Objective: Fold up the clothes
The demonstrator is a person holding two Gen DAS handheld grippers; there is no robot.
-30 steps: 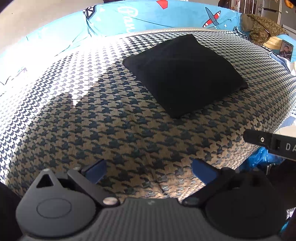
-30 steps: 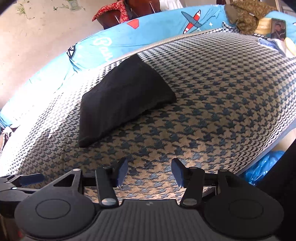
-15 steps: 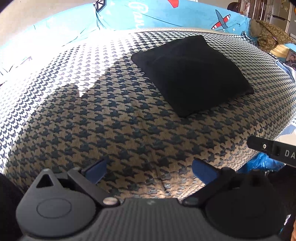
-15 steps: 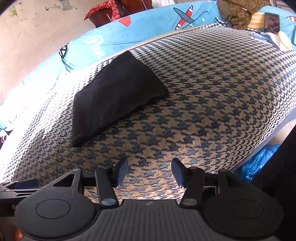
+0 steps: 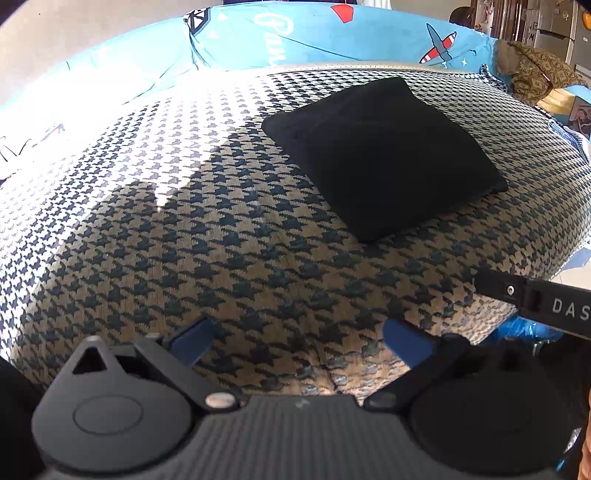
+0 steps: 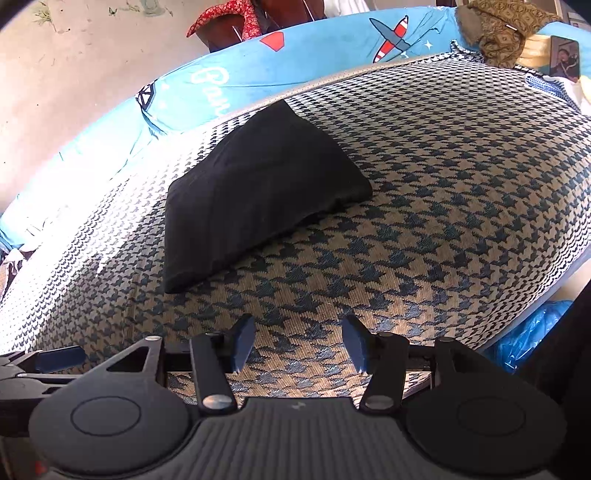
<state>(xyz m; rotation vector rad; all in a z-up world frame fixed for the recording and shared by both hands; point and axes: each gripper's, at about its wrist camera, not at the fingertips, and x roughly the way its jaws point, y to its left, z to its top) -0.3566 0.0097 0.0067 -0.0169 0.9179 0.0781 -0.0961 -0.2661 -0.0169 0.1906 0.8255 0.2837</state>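
Observation:
A black garment (image 5: 380, 155) lies folded into a thick square on a houndstooth-patterned blanket (image 5: 184, 229). In the right wrist view the same black garment (image 6: 258, 192) sits left of centre on the blanket (image 6: 443, 184). My left gripper (image 5: 295, 341) hovers open over the blanket's near edge, well short of the garment, with nothing between its blue pads. My right gripper (image 6: 299, 343) is open too, over the near edge and apart from the garment. The right gripper's side shows at the right edge of the left wrist view.
A light-blue sheet with aeroplane prints (image 5: 332, 40) runs along the far side. A brown patterned cloth (image 6: 495, 26) is heaped at the far right, with a photo (image 6: 563, 59) beside it. A blue plastic bag (image 6: 528, 336) lies below the bed's right edge.
Both views have shifted slightly, the garment now sitting a little farther right in each. The garment itself has not moved on the blanket, and both grippers stay open.

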